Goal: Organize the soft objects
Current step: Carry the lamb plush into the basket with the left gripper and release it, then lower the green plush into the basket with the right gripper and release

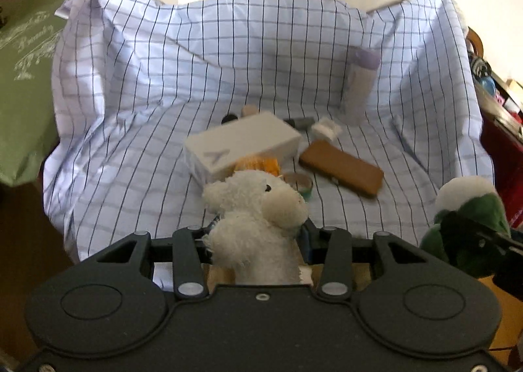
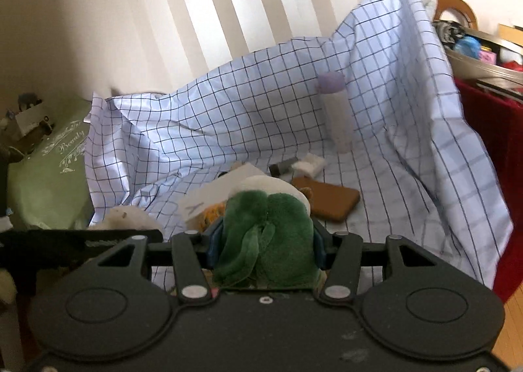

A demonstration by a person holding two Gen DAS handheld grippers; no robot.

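My left gripper [image 1: 256, 241] is shut on a white fluffy plush animal [image 1: 258, 212] and holds it above the near edge of the checked cloth [image 1: 147, 110]. My right gripper [image 2: 264, 244] is shut on a green and white plush toy [image 2: 266, 234]; that toy also shows at the right edge of the left wrist view [image 1: 467, 218]. The white plush shows at the lower left of the right wrist view [image 2: 127, 218]. An orange soft toy [image 1: 258, 164] lies on the cloth beside a white box [image 1: 242, 146].
On the cloth lie a brown flat case [image 1: 341, 169], a small white pad [image 1: 325, 130], a tape roll [image 1: 300, 184] and a standing white bottle with a purple cap [image 1: 359, 84]. A green cushion [image 1: 23, 91] sits left. Cluttered shelves and red fabric [image 2: 487, 130] stand right.
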